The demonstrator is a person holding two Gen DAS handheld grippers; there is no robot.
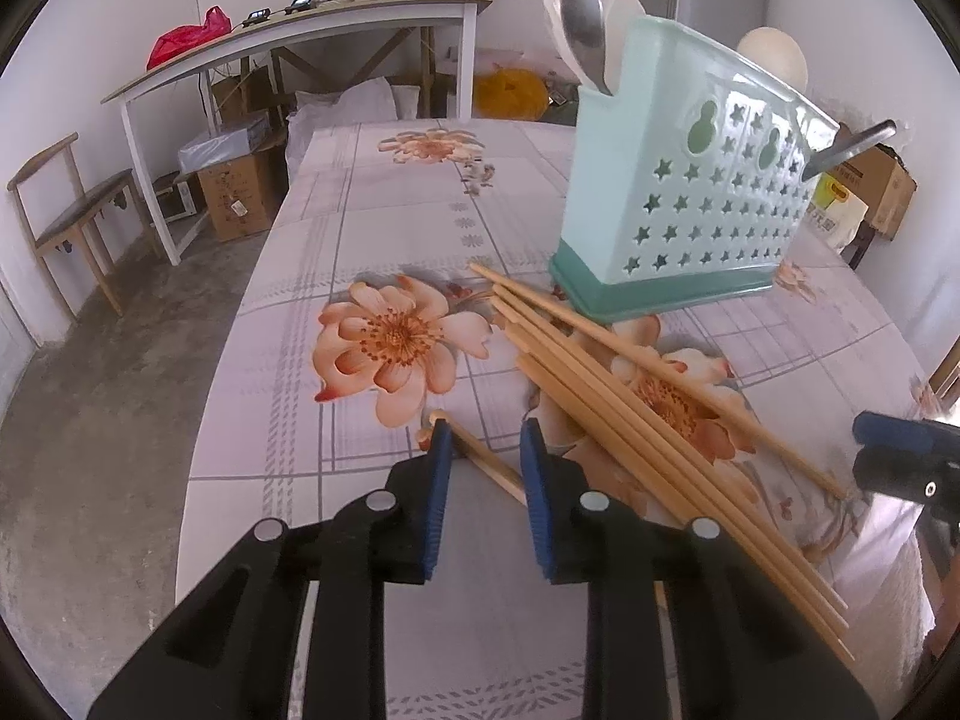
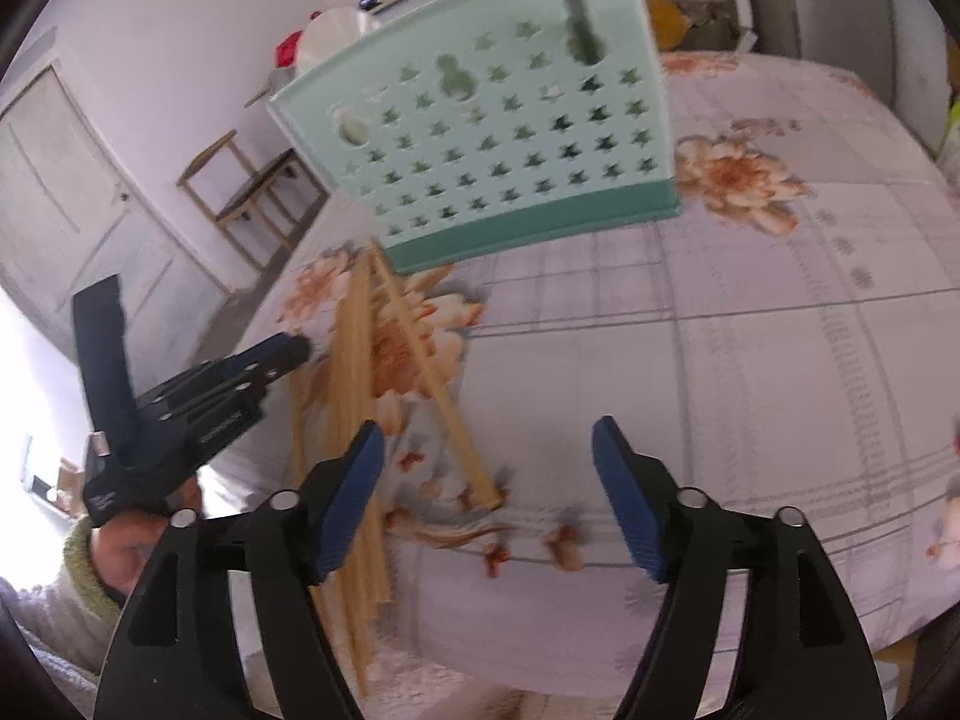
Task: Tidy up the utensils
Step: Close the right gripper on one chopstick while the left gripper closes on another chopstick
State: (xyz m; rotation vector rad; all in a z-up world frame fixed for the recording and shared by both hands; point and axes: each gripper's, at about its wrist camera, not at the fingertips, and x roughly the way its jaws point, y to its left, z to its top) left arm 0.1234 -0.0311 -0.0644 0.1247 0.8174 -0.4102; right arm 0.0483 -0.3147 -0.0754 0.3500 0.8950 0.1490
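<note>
Now my left gripper (image 1: 480, 450) straddles one stray chopstick (image 1: 480, 462) on the table (image 1: 336, 210), jaws apart, not yet clamped. Just right lie the other chopsticks (image 1: 630, 396), fanned before the holder (image 1: 684, 204). My right gripper (image 2: 489, 480) hovers wide open. Next, I judge, I close and lift toward the holder.

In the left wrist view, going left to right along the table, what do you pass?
Left gripper → chopstick pile → mint utensil holder → right gripper at the far right edge.
</note>
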